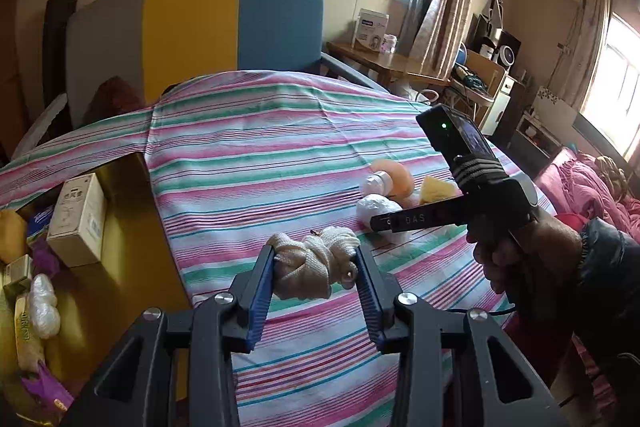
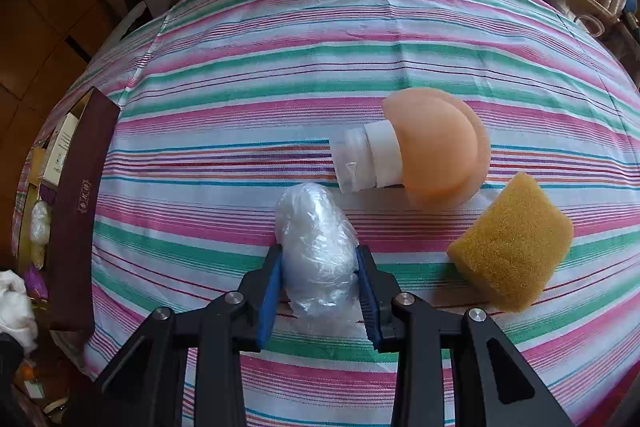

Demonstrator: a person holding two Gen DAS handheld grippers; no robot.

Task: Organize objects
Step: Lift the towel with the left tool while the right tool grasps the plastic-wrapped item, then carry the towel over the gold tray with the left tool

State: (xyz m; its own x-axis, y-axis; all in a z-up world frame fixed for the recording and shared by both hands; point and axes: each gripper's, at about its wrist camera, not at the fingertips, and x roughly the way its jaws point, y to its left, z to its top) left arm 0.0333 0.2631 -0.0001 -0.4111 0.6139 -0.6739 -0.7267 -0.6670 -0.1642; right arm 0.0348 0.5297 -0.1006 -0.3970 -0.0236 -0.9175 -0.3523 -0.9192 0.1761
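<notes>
My left gripper (image 1: 316, 259) is shut on a cream knotted cloth bundle (image 1: 310, 263) and holds it above the striped cloth (image 1: 260, 155). My right gripper (image 2: 318, 259) is closed around a crumpled clear plastic bundle (image 2: 316, 247) that rests on the striped cloth (image 2: 280, 67). The right gripper also shows in the left wrist view (image 1: 384, 221), held in a hand, beside the plastic bundle (image 1: 376, 207). A peach mushroom-shaped lamp with a white base (image 2: 424, 155) and a yellow sponge (image 2: 512, 243) lie to the right of the plastic bundle.
A gold-lined box (image 1: 96, 227) at the left holds a white carton (image 1: 78, 219), plastic wads and packets; its dark red wall (image 2: 78, 211) shows in the right wrist view. A grey, yellow and blue chair back (image 1: 200, 27) stands behind. A wooden desk (image 1: 384, 63) stands behind at the right.
</notes>
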